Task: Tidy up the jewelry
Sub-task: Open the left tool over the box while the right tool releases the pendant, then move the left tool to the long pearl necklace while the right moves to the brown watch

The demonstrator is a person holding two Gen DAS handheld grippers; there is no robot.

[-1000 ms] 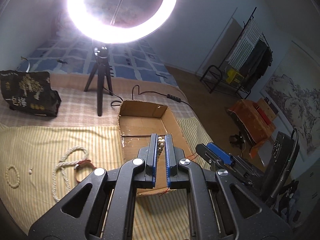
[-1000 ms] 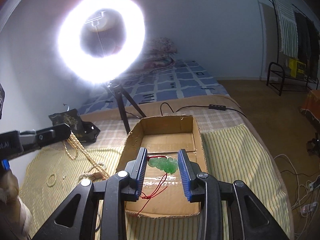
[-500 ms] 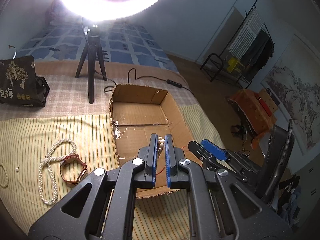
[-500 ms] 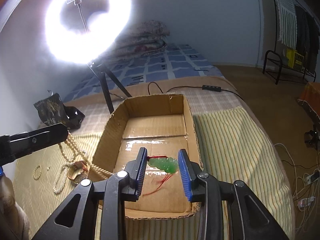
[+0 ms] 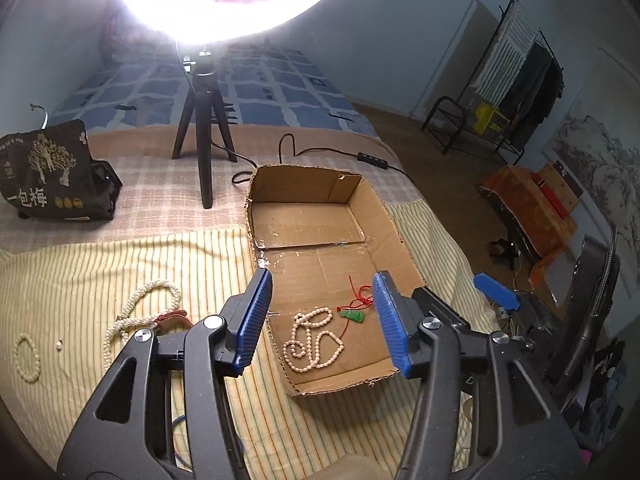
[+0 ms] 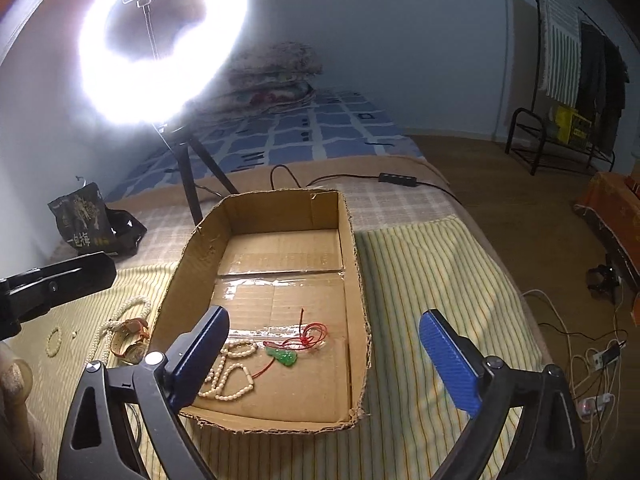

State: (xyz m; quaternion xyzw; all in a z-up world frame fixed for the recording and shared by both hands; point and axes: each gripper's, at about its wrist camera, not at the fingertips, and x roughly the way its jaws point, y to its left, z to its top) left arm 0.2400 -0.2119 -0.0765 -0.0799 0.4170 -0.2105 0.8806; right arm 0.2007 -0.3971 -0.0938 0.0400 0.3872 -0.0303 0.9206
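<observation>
Both grippers' jaws have just been opening and now stand apart, empty: below our left gripper [image 5: 324, 320] the pearl strand [image 5: 312, 340] lies in the cardboard box [image 5: 308, 188], the green pendant [image 6: 285, 357] below our right gripper [image 6: 324, 356]. Retreating carelessly, we risk snagging its red cord [image 6: 312, 334]. A pearl necklace [image 5: 136, 312] and bracelet [image 5: 27, 358] wait left on the bed.
</observation>
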